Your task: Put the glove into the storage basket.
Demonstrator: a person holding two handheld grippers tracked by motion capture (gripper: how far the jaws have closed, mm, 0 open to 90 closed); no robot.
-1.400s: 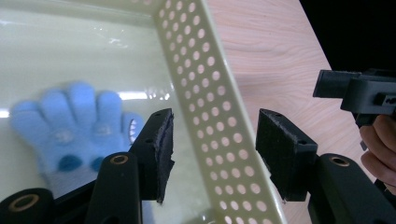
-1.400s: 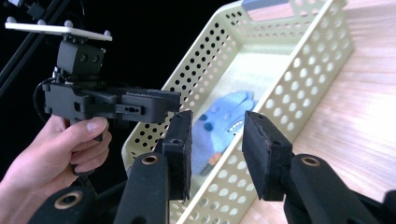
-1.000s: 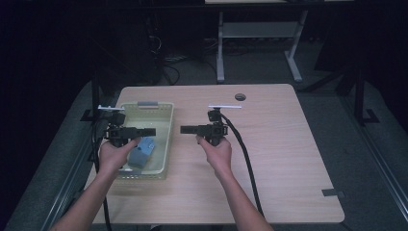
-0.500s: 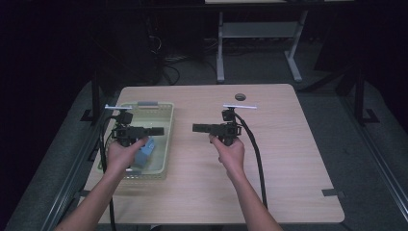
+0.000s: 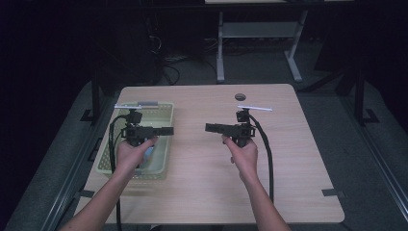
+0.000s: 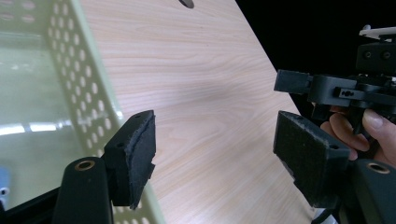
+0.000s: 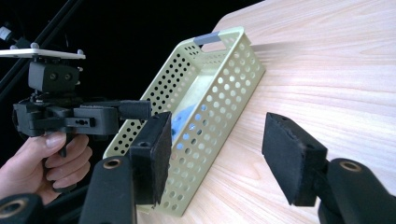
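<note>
A pale wood-grain table (image 5: 288, 183) stands on a dark floor. On its left side lies a light green perforated basket (image 5: 163, 144), lengthwise front to back. Near the far edge is a small dark round hole (image 5: 240, 96)

**No readable writing**

No word, label, brand, number or sign can be read in any view. The pale green basket (image 5: 163, 139) has only rows of round holes in its walls, and the grey clip on its rim is blank. The wooden desk (image 5: 288, 159) shows plain grain, and the black bodies of the tongs bear no legible marking.
</note>
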